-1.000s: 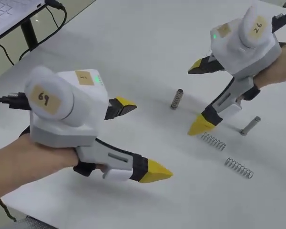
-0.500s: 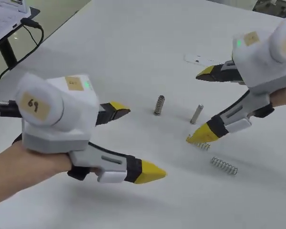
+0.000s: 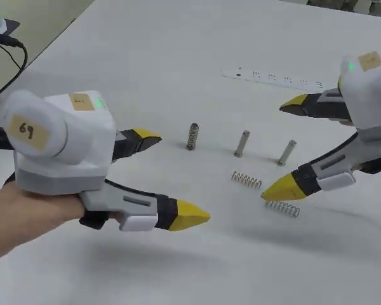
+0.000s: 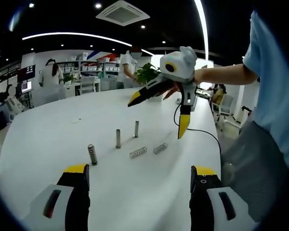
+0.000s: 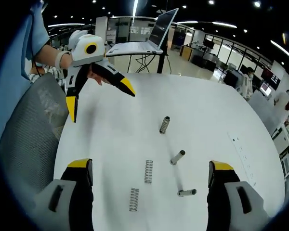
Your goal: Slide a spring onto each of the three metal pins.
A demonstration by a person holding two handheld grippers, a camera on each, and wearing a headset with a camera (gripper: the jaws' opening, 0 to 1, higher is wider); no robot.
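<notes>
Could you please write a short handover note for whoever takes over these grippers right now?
Left gripper: open, empty, held above the table.
Right gripper: open, empty, near the bare pins.
Three pins stand in a row in the head view. The leftmost wears the fitted spring. The middle pin and right pin are bare.
The first loose spring and second loose spring lie flat just in front of them.
Done: one pin. Left: slide a loose spring onto each bare pin.
</notes>
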